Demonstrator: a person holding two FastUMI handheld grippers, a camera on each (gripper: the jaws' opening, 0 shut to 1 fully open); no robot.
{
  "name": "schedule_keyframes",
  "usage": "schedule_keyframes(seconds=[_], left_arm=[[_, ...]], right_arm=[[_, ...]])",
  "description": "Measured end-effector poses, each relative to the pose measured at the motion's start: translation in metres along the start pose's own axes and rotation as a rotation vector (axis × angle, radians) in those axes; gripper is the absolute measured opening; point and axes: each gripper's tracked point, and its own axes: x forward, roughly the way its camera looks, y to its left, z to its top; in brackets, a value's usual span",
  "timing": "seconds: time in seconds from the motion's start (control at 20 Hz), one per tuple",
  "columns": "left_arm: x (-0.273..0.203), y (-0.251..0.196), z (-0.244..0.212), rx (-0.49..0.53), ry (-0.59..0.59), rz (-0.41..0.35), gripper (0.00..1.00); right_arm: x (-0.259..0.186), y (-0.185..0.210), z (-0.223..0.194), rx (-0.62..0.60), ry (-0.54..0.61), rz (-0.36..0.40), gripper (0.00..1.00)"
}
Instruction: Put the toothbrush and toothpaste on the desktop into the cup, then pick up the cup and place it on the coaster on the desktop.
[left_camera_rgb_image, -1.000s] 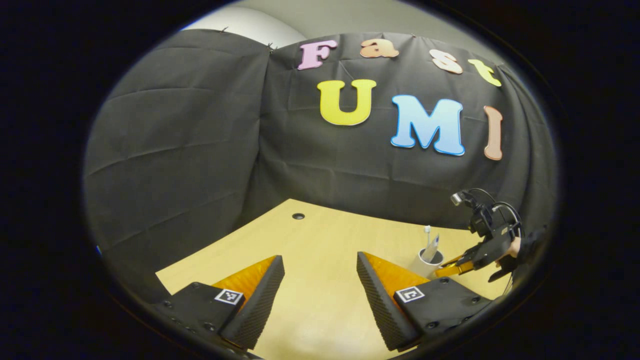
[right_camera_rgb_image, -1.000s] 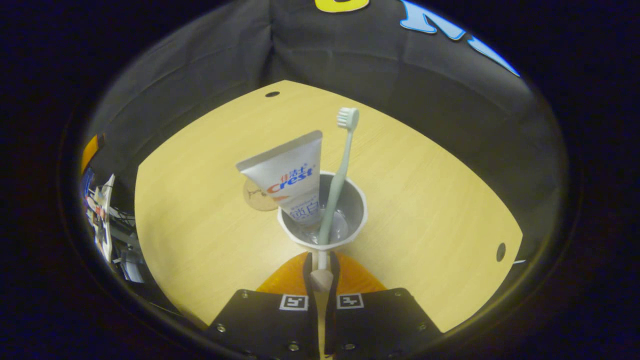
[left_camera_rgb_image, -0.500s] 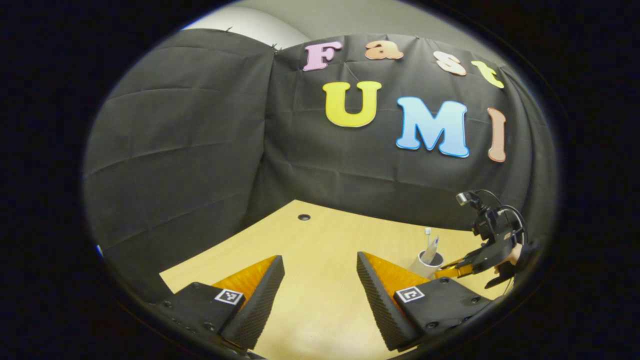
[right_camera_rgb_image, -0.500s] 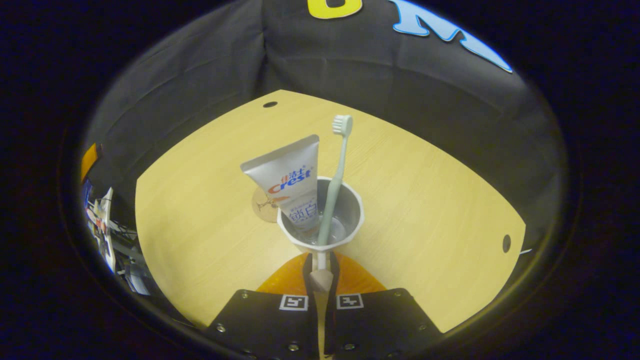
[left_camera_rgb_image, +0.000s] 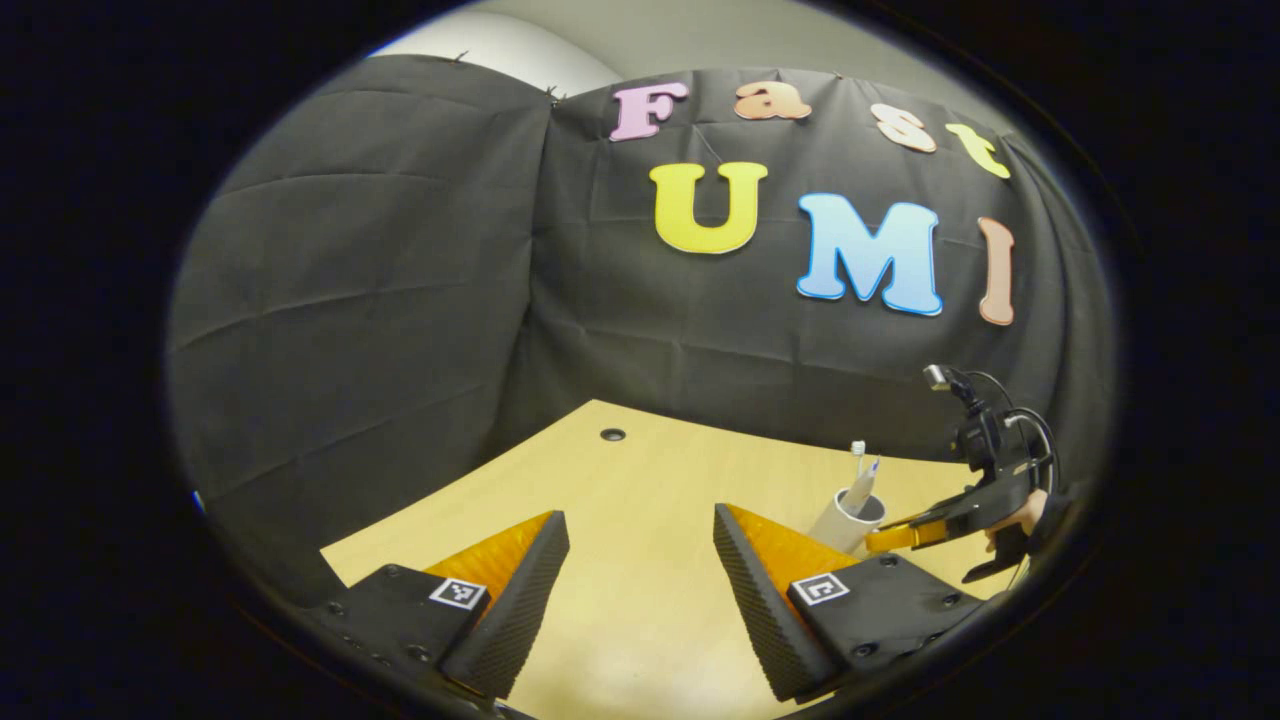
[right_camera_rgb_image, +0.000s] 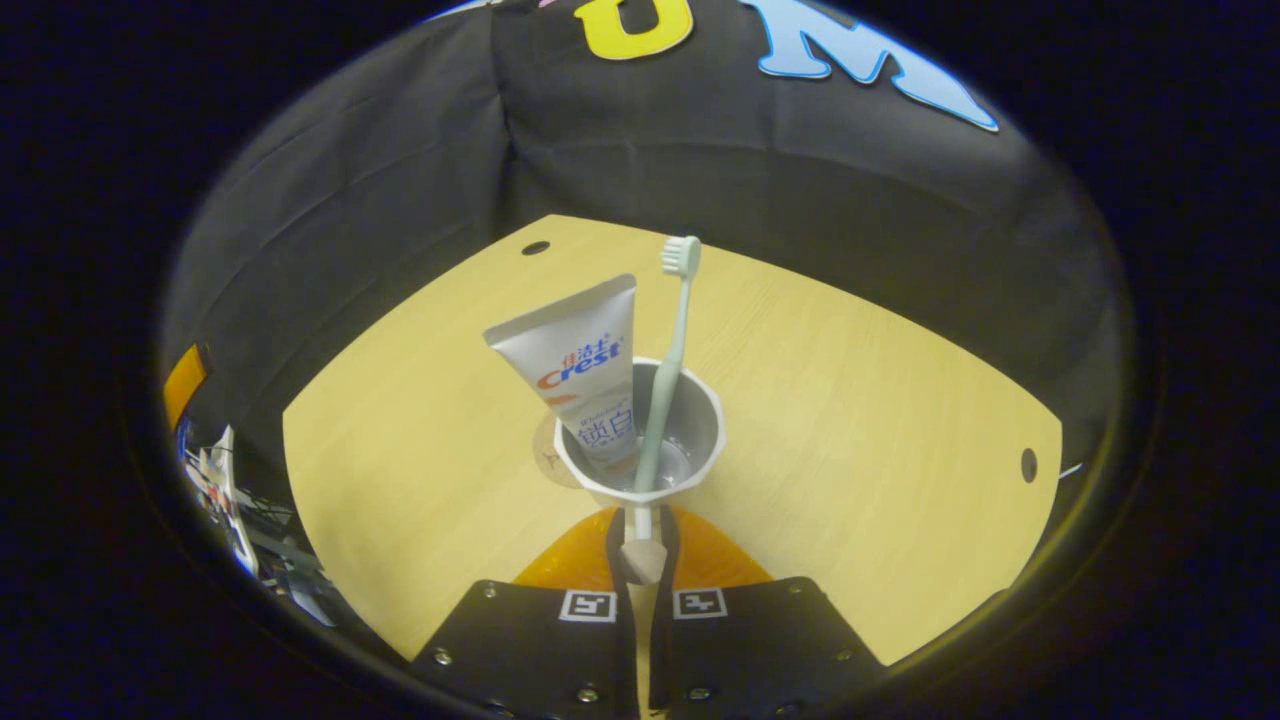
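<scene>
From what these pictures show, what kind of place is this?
Probably a recording booth set up for handling trials, not a real bathroom. A black cloth wall hangs behind a bare wooden desktop with cable holes, and the cup is clamped at its rim by the right gripper.

Lighting is pretty even and soft in both views, seems to come from overhead, and the wooden desktop (right_camera_rgb_image: 850, 400) is the brightest thing going. There's a pale washed-out sheen on it near the bottom of the left gripper view. The black cloth wall (left_camera_rgb_image: 350, 300) soaks up light but its creases still read fine. Shadows are weak, just a faint one right around the cup (right_camera_rgb_image: 640, 450). Heavy fisheye bend, so the desk edges curve and everything goes dark and a bit soft toward the rim. The middle is sharp, with no real motion blur.
</scene>
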Motion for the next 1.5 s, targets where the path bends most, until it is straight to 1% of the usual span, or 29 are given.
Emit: schedule_keyframes(seconds=[0.25,0.45,0.65,0.8,0.85,0.95,1.0,1.05,1.1,1.15,1.2,1.25,1.3,1.4,1.45,1.5], left_arm=[[-0.004,0.014,0.005,0.001,-0.006,0.011,0.95],[-0.012,0.037,0.006,0.0,-0.008,0.038,0.94],[-0.019,0.056,0.008,-0.013,-0.007,0.06,0.95],[-0.023,0.062,0.009,-0.021,-0.008,0.06,0.95],[-0.024,0.061,0.009,-0.021,-0.008,0.056,0.94],[-0.024,0.057,0.012,-0.017,-0.014,0.043,0.95],[-0.025,0.056,0.016,-0.013,-0.017,0.037,0.95],[-0.027,0.054,0.017,-0.009,-0.02,0.031,0.95],[-0.028,0.053,0.019,-0.006,-0.022,0.025,0.95],[-0.028,0.051,0.02,-0.006,-0.023,0.018,0.94],[-0.029,0.05,0.022,-0.006,-0.025,0.011,0.95],[-0.029,0.047,0.024,-0.006,-0.025,0.004,0.95],[-0.03,0.046,0.026,-0.005,-0.029,-0.005,0.95],[-0.029,0.04,0.032,-0.002,-0.036,-0.025,0.95],[-0.028,0.035,0.035,0.002,-0.041,-0.039,0.95],[-0.026,0.03,0.04,0.009,-0.046,-0.054,0.94]], right_arm=[[0.0,-0.003,-0.004,-0.028,0.012,0.002,0.06],[-0.003,-0.003,-0.002,-0.024,0.018,0.009,0.06],[-0.004,-0.005,-0.003,-0.05,0.028,-0.027,0.06],[-0.004,-0.007,-0.002,-0.075,0.042,-0.049,0.06],[-0.004,-0.007,-0.002,-0.07,0.046,-0.053,0.08],[-0.005,-0.003,-0.003,-0.045,0.054,-0.047,0.17],[-0.006,0.0,-0.003,-0.033,0.052,-0.038,0.19],[-0.007,-0.002,-0.001,-0.029,0.045,-0.047,0.23],[-0.01,-0.002,0.002,-0.025,0.034,-0.045,0.24],[-0.013,0.001,0.004,-0.02,0.027,-0.035,0.35],[-0.016,0.001,0.007,-0.021,0.019,-0.038,0.41],[-0.02,0.0,0.009,-0.024,0.011,-0.048,0.43],[-0.026,0.001,0.01,-0.03,0.0,-0.051,0.42],[-0.037,0.001,0.014,-0.045,-0.027,-0.063,0.51],[-0.045,0.004,0.016,-0.047,-0.044,-0.061,0.51],[-0.054,0.01,0.019,-0.041,-0.062,-0.047,0.59]])
